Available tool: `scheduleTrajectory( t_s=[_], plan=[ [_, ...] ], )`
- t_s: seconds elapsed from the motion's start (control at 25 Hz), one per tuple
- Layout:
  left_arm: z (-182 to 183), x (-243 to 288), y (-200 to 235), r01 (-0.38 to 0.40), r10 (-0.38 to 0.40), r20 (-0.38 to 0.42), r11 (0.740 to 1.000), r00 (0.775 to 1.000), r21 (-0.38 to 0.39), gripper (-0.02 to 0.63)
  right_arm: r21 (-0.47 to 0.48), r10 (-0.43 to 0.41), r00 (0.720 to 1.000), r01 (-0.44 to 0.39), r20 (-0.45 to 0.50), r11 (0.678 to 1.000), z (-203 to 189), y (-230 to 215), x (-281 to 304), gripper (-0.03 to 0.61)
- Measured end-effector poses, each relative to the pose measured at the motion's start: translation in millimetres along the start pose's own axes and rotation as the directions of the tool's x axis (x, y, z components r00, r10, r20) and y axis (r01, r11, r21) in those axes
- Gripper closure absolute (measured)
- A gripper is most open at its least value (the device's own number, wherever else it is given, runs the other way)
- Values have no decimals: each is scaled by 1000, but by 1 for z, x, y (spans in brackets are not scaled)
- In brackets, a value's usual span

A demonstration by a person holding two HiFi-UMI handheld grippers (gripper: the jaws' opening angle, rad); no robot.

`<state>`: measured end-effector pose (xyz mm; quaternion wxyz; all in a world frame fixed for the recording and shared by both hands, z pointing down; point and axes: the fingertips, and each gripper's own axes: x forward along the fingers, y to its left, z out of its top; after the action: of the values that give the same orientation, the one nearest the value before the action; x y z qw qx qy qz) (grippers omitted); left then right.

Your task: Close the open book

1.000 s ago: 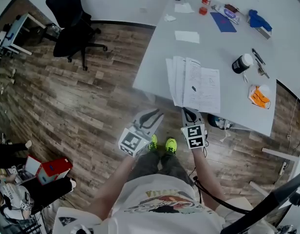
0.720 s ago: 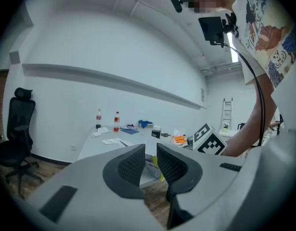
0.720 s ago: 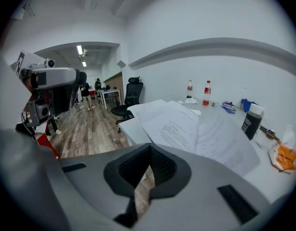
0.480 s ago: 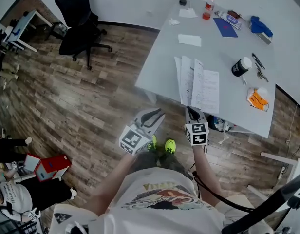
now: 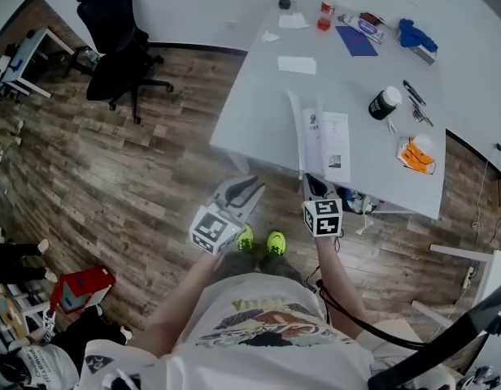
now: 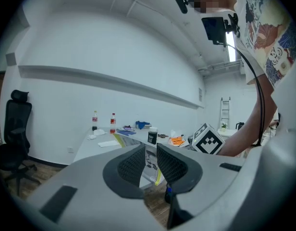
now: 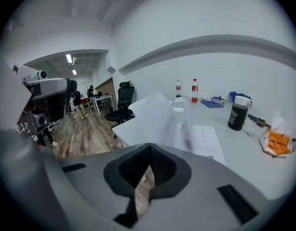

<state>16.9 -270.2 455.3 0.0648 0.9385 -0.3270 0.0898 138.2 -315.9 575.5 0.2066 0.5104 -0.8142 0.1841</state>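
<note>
right tool, pinched shut on raised pages of the book just ahead of it, could tear or drop them if yanked sideways; left tool hangs slightly open, empty.

At centre right, the book is showing thin, matt white paper pages. It is lying on a smooth, matt white table. At left, the floor is showing brown wood planks with a dull sheen. The left gripper and right gripper are looking like matt grey plastic, with black ribbed pads. At upper left, a chair is looking matt black.
</note>
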Motion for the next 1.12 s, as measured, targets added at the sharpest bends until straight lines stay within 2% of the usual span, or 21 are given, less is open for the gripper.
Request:
scheduleTrajectory(
  t_s=[0.48, 0.8, 0.88, 0.96, 1.04, 1.12],
  plan=[
    [-4, 23, -23, 41, -41, -8, 999, 999, -7, 560, 29, -13, 1000, 13, -5, 999, -14, -19, -15, 560],
    [-20, 32, -25, 25, -26, -40, 1000, 999, -17, 560, 13, 18, 1000, -18, -16, 1000, -31, -20, -12, 560],
    [-24, 35, -23, 22, -22, -42, 1000, 999, -15, 560, -18, 35, 999, -35, -12, 999, -32, -16, -8, 560],
    [-28, 39, -20, 18, -18, -41, 1000, 999, -12, 560, -101, 44, 999, -45, -15, 994, -32, -10, -2, 560],
    [-33, 44, -16, 12, -12, -41, 1000, 999, -6, 560, -210, 55, 998, -61, -37, 976, -32, -3, 6, 558],
    [-40, 50, -10, 6, -6, -40, 1000, 999, 1, 560, -262, 86, 994, -99, -62, 960, -35, 4, 16, 557]
  ],
)
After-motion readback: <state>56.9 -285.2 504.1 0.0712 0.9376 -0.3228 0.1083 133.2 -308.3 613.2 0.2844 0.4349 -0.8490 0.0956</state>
